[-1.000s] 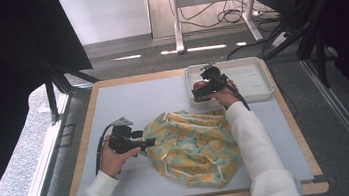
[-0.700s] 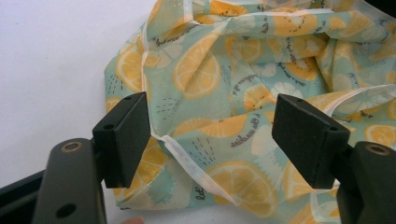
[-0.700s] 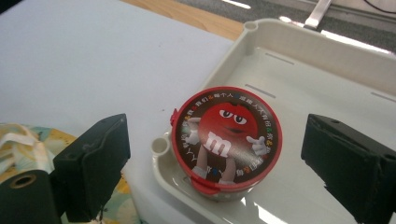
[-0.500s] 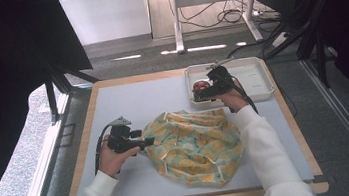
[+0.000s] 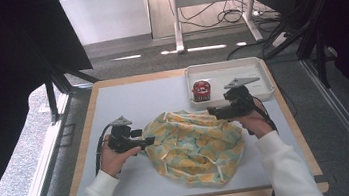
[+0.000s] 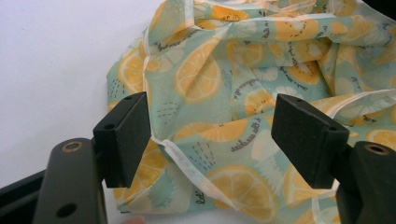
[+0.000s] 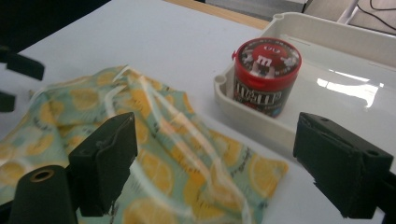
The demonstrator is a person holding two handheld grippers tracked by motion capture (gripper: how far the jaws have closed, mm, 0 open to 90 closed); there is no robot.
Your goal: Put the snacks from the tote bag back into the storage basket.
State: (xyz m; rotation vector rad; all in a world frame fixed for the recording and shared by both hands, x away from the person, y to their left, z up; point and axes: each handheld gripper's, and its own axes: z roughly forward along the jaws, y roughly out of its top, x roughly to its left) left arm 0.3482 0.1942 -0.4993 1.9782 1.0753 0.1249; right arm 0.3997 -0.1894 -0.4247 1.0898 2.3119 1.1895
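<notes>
The crumpled lemon-print fabric bag [image 5: 196, 145] lies slack in the middle of the white table [image 5: 127, 98], not yet lifted or held open. The left gripper [image 5: 146, 142] sits at its left edge, jaws spread wide over a white-hemmed fold, nothing pinched. The right gripper [image 5: 212, 113] hovers above the bag's far right corner, jaws likewise apart and empty. The red round candy tub [image 5: 201, 90] stands upright in the white plastic tray [image 5: 254, 68] at the far right. Judgement: early stage; gripping the bag remains to be done.

right tongs [image 5: 214, 113] | left tray [image 5: 254, 68] | now over cloth [image 5: 193, 146]
</notes>
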